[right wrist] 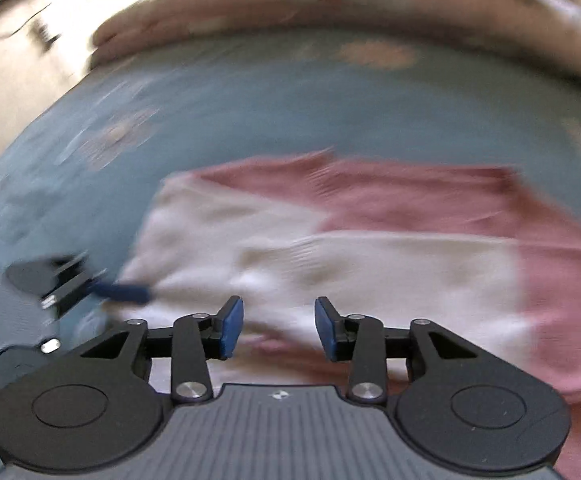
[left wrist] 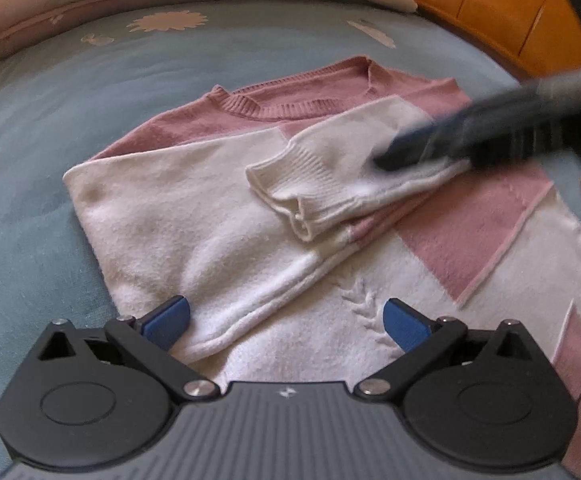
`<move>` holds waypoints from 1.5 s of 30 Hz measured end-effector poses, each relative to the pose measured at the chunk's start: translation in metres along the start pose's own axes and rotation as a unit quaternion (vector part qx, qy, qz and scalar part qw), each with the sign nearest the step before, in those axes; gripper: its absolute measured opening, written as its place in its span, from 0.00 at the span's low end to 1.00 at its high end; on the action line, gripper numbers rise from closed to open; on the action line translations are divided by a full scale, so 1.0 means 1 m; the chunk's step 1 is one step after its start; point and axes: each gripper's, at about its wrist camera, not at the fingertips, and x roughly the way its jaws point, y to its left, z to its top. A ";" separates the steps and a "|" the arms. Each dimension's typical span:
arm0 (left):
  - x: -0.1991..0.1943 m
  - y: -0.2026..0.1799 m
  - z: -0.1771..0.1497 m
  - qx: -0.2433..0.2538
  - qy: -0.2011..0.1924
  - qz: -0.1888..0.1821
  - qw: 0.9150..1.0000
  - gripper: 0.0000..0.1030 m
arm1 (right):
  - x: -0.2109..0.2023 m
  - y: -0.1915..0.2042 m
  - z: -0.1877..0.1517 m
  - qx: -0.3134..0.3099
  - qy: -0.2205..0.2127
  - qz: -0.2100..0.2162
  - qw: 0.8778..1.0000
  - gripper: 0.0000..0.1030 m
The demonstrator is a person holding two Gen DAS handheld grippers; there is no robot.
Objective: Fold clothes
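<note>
Both tongs are standing open and gripping nothing: my left gripper (left wrist: 286, 322) is hovering with its blue pads wide apart over the near white hem of the sweater (left wrist: 470, 240), and my right gripper (right wrist: 279, 328), jaws partly parted, is sweeping above the sweater's middle, blurred. I am judging that the right sleeve (left wrist: 322, 188) is being laid across the sweater's chest, its cuff resting just past centre. To do this well, I should be smoothing that sleeve flat before folding the hem upward. I am counting one sweater, two sleeves folded in, two grippers, one blue bedsheet (left wrist: 30, 200) under the sweater.
</note>
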 end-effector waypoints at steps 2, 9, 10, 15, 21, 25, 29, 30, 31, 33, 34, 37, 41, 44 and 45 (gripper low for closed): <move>0.002 -0.005 -0.001 0.012 0.003 0.013 1.000 0.99 | -0.010 -0.024 -0.001 0.013 -0.020 -0.051 0.998 0.52; 0.008 -0.015 0.000 0.022 0.012 0.048 0.999 0.99 | 0.004 -0.097 -0.028 0.063 0.017 -0.092 0.994 0.53; 0.009 -0.016 0.002 0.022 0.016 0.052 0.998 0.99 | 0.000 -0.096 -0.029 0.057 0.022 -0.089 0.994 0.53; 0.007 -0.025 0.013 0.030 0.046 0.074 0.996 0.99 | -0.040 -0.100 -0.045 0.070 0.024 -0.071 0.995 0.58; -0.028 -0.061 0.003 0.066 0.040 0.070 0.995 0.99 | -0.086 -0.110 -0.079 0.035 0.052 -0.061 0.996 0.58; -0.047 -0.100 -0.016 0.087 0.035 0.044 0.995 0.99 | -0.106 -0.110 -0.108 0.006 0.088 -0.046 0.995 0.58; -0.054 -0.147 -0.038 0.112 0.038 0.017 0.993 0.99 | -0.114 -0.096 -0.137 -0.027 0.103 -0.034 0.994 0.58; -0.053 -0.159 -0.042 0.116 0.039 0.009 0.992 0.99 | -0.116 -0.090 -0.142 -0.037 0.103 -0.030 0.994 0.58; -0.053 -0.170 -0.046 0.121 0.040 0.002 0.992 0.99 | -0.116 -0.083 -0.145 -0.043 0.101 -0.023 0.994 0.58; -0.049 -0.187 -0.053 0.129 0.046 -0.009 0.990 0.99 | -0.116 -0.070 -0.152 -0.053 0.098 -0.008 0.994 0.58; -0.046 -0.193 -0.057 0.132 0.052 -0.011 0.990 0.99 | -0.114 -0.064 -0.155 -0.062 0.101 -0.003 0.993 0.58; -0.035 -0.202 -0.067 0.128 0.076 -0.009 0.989 0.99 | -0.102 -0.049 -0.166 -0.079 0.118 0.003 0.990 0.61; -0.025 -0.194 -0.070 0.074 0.106 0.000 0.992 1.00 | -0.093 -0.052 -0.173 -0.042 0.142 0.008 0.989 0.80; -0.024 -0.193 -0.067 0.063 0.112 0.003 0.992 1.00 | -0.090 -0.054 -0.175 -0.015 0.151 0.020 0.988 0.94; -0.023 -0.194 -0.067 0.064 0.113 0.004 0.992 1.00 | -0.089 -0.053 -0.175 -0.013 0.155 0.020 0.988 0.97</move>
